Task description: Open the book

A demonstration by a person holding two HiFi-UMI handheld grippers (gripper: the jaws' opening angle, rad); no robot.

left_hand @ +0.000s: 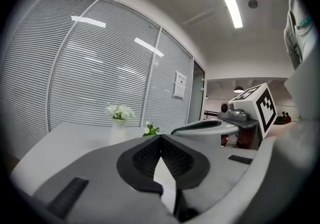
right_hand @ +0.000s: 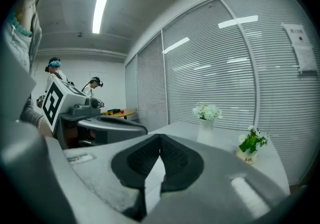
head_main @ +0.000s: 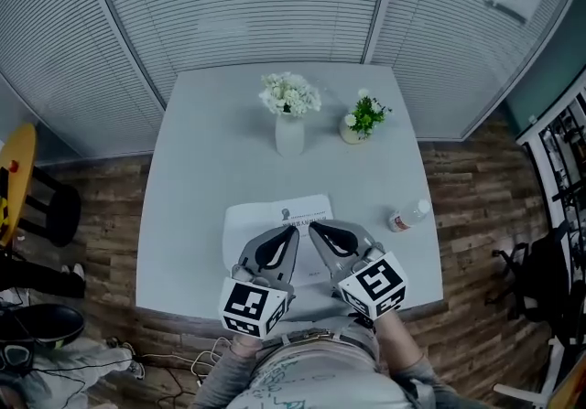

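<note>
A white book [head_main: 265, 215] lies flat and closed on the grey table [head_main: 201, 169], near its front edge. Both grippers hover over the book's near part, their tips pointing away from me and almost meeting. My left gripper [head_main: 294, 231] is shut with nothing between its jaws; in its own view [left_hand: 160, 137] the dark pads meet at the tip. My right gripper [head_main: 312, 226] is shut and empty as well, its pads closed together [right_hand: 160, 135]. Each gripper views show the other gripper beside it, not the book's cover.
A white vase of white flowers [head_main: 289, 119] and a small potted plant [head_main: 363, 119] stand at the table's back. A small bottle [head_main: 407, 216] lies at the right of the book. Slatted blinds wall the far side. Two people [right_hand: 55, 75] stand in the background.
</note>
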